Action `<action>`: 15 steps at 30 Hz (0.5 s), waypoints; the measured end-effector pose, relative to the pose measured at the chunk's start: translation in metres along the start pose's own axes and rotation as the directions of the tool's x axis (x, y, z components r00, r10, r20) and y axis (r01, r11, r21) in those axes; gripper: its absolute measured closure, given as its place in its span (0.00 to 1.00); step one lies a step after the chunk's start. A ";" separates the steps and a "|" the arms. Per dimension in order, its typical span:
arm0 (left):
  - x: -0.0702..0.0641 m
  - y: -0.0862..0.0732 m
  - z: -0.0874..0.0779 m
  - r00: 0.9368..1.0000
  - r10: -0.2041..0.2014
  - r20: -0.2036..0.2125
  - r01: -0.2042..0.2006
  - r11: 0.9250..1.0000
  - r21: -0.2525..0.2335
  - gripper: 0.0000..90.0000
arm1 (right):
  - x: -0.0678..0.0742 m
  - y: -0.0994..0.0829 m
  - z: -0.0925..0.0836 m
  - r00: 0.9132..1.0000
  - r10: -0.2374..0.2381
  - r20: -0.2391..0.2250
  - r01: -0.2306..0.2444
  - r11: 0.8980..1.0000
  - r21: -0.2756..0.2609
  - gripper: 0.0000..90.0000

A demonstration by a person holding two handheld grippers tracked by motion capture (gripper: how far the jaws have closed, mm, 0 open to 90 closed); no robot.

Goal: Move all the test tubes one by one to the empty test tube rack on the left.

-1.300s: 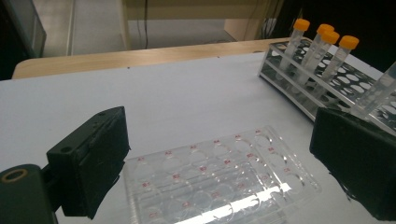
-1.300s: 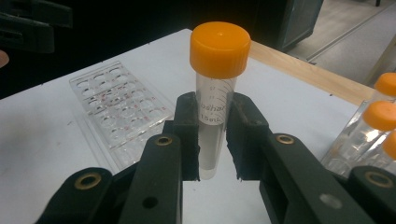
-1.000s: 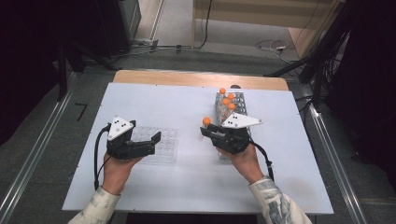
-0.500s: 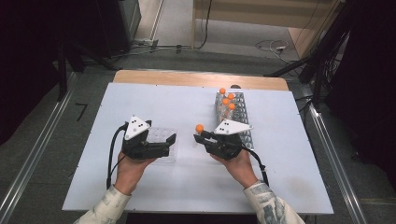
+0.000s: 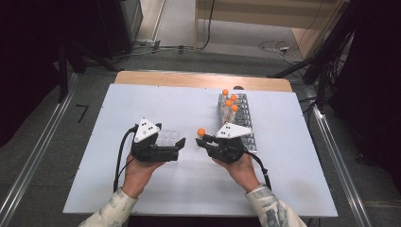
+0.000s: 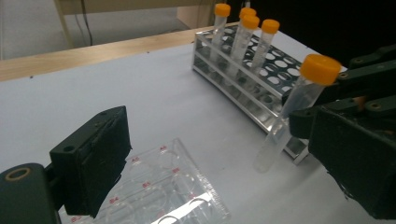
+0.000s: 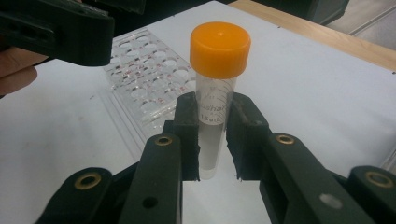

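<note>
1. The right hand-held gripper (image 7: pixel 212 135) is clenched on a clear tube (image 7: pixel 212 116) with an orange cap (image 7: pixel 219 49); both black pads press on the tube's upper body just below the cap, and the tube stands upright between them.
2. In the high view the tube (image 5: pixel 201 133) sits at the tip of the right hand-held gripper (image 5: pixel 204 142), above the white bench (image 5: pixel 293 189).
3. The left hand-held gripper (image 5: pixel 176 147) is released, its jaws standing wide apart with nothing between the pads.
4. A clear plastic well plate (image 6: pixel 173 186) lies flat on the bench just under and ahead of the left hand-held gripper's jaws.
5. A metal tube rack (image 5: pixel 241 118) stands just beyond the right hand-held gripper, holding four more orange-capped tubes (image 6: pixel 243 35) at its far end
</note>
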State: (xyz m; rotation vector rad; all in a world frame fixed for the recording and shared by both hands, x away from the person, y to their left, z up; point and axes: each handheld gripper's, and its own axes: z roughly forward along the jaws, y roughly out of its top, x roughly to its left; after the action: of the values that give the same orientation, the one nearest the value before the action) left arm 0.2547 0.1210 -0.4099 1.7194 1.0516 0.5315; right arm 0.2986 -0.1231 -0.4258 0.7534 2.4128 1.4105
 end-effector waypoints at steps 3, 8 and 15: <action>-0.006 0.001 0.002 0.999 0.019 0.029 -0.019 1.000 -0.011 0.14 | 0.002 -0.002 0.002 1.000 0.001 -0.007 -0.001 1.000 0.009 0.81; -0.014 0.001 0.009 0.997 0.041 0.072 -0.041 0.999 0.002 0.19 | 0.007 -0.003 0.005 1.000 -0.008 -0.021 0.008 1.000 0.022 0.81; -0.025 0.000 0.016 0.989 0.071 0.131 -0.071 0.997 -0.003 0.40 | 0.015 -0.003 0.010 0.999 -0.026 -0.042 0.027 0.999 0.035 0.80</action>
State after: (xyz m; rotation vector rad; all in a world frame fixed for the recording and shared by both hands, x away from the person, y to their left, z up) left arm 0.2539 0.0915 -0.4134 1.7736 0.9010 0.4562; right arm 0.2897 -0.1091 -0.4327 0.7042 2.4759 1.3908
